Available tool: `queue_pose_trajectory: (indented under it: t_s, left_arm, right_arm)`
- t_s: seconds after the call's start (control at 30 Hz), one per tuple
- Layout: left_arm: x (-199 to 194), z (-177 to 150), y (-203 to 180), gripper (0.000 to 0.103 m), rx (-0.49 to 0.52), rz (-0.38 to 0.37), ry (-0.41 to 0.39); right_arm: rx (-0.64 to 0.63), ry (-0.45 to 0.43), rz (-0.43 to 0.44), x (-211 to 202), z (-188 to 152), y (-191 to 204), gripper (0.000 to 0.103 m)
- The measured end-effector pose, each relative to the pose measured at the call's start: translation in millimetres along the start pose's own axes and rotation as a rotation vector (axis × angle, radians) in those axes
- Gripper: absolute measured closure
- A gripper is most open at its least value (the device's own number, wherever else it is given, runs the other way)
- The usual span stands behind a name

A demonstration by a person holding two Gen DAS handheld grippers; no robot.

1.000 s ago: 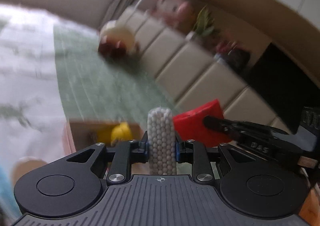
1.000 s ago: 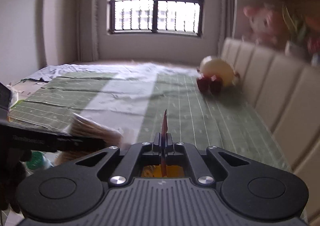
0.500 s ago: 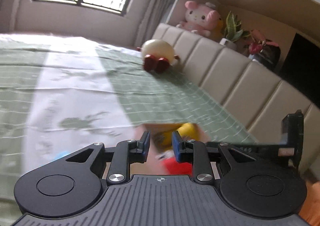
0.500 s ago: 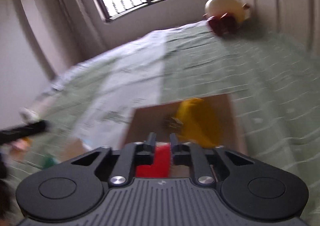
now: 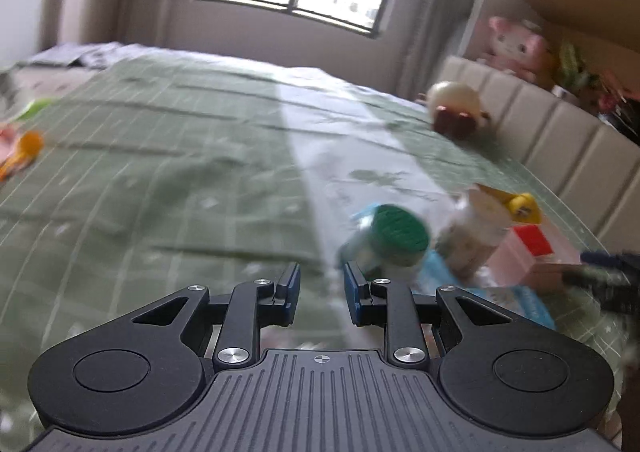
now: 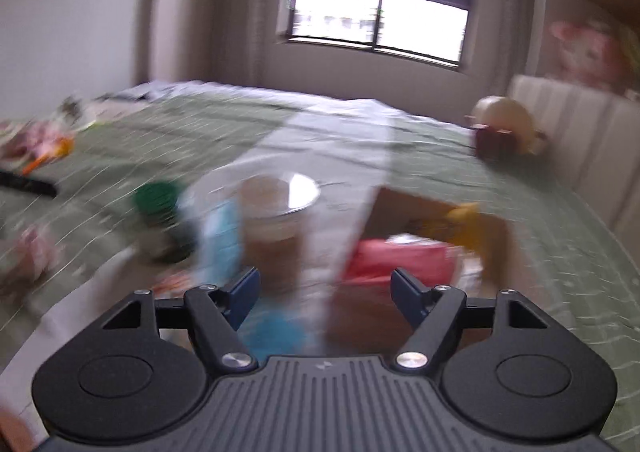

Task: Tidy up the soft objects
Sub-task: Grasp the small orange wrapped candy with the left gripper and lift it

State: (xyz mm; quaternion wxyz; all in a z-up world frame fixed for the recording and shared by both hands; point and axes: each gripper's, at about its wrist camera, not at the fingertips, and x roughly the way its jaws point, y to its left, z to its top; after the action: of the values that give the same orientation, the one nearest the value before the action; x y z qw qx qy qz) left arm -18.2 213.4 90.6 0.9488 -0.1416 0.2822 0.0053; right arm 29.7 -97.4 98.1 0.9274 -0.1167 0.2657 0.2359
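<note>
Both views are motion-blurred. A cardboard box [image 6: 424,212] lies on the green bedspread holding a yellow soft toy [image 6: 466,226] and a red soft object [image 6: 400,256]. The box also shows in the left wrist view [image 5: 552,272], with the yellow toy [image 5: 520,204] and red object [image 5: 534,238]. My left gripper [image 5: 320,288] is open and empty, just left of a green-lidded jar [image 5: 394,238]. My right gripper [image 6: 324,292] is wide open and empty, low over a clear lidded cup [image 6: 276,220] and the box.
A cream and red plush [image 5: 456,112] lies by the padded headboard [image 5: 560,132]. A pink plush [image 5: 516,48] sits on the shelf. Orange and green items [image 5: 24,148] lie at the bed's left. A blue packet [image 6: 224,232] and the green jar [image 6: 160,200] lie by the cup.
My left gripper let go of the white beaded object and my right let go of the red object, now in the box. Both opened and swung left toward the jar and cup.
</note>
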Motion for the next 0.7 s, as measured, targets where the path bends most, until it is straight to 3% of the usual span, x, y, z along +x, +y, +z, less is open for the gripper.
queue_pose_trajectory:
  t_s: [0.13, 0.33, 0.4, 0.47, 0.6, 0.7]
  left_arm:
    - [-17, -16, 22, 0.076, -0.036, 0.024, -0.013]
    - [-23, -31, 29, 0.076, -0.060, 0.040, -0.031]
    - [-25, -32, 23, 0.076, -0.065, 0.006, -0.040]
    - [-22, -31, 8, 0.076, -0.050, -0.074, -0.033]
    - [5, -28, -41, 0.076, 0.052, -0.206, 0.041]
    - [38, -31, -75, 0.076, 0.115, -0.239, 0.094]
  right_arm:
    - [-0.004, 0.039, 0.075, 6, -13, 44, 0.030]
    - [0.041, 0.154, 0.156, 25, -40, 78, 0.030]
    - [0.031, 0.188, 0.158, 30, -48, 84, 0.030]
    - [0.035, 0.171, 0.151, 27, -55, 86, 0.027]
    - [0.071, 0.181, 0.183, 28, -61, 85, 0.010]
    - [0.060, 0.170, 0.202, 22, -68, 86, 0.001]
